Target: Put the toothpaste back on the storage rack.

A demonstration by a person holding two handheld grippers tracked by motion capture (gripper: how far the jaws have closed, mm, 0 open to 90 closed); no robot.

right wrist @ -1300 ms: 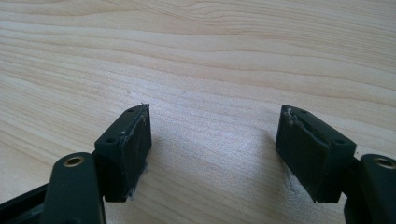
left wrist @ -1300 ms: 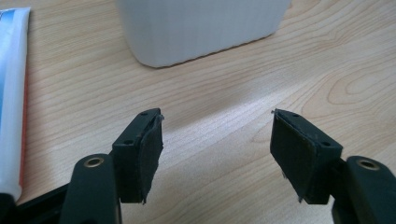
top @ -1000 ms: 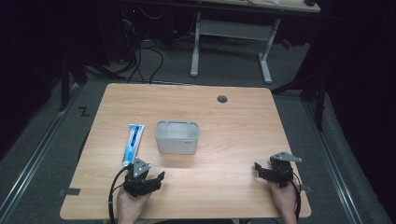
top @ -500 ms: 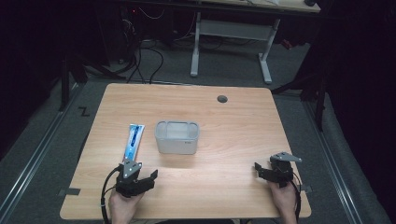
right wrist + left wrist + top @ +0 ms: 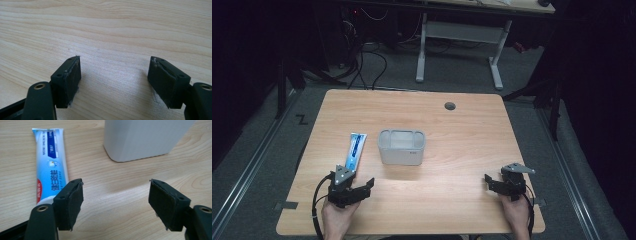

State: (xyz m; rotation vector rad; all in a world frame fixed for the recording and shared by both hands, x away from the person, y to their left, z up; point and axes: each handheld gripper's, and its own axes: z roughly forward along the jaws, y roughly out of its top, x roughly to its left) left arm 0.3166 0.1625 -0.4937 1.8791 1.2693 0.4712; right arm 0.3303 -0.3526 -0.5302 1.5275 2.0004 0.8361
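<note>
A blue and white toothpaste tube [image 5: 354, 152] lies flat on the wooden table [image 5: 462, 145], left of a grey open-topped container [image 5: 401, 147]. My left gripper [image 5: 353, 181] sits at the near left, just below the tube's cap end, open with nothing between its jaws. In the left gripper view the tube [image 5: 50, 167] runs past the left jaw, the container [image 5: 142, 137] stands ahead to the right, and the gripper [image 5: 116, 195] frames bare wood. My right gripper [image 5: 502, 176] rests at the near right, open. In its own view the right gripper [image 5: 115, 75] has bare wood between its jaws.
A round cable hole [image 5: 450, 105] sits near the table's far edge. Beyond the table stand the white legs of another desk [image 5: 422, 50] with cables on the dark floor. Wood lies bare between the container and the right gripper.
My left gripper has shifted a little to the left, nearer the tube's cap end. The right gripper, tube and container have not moved.
</note>
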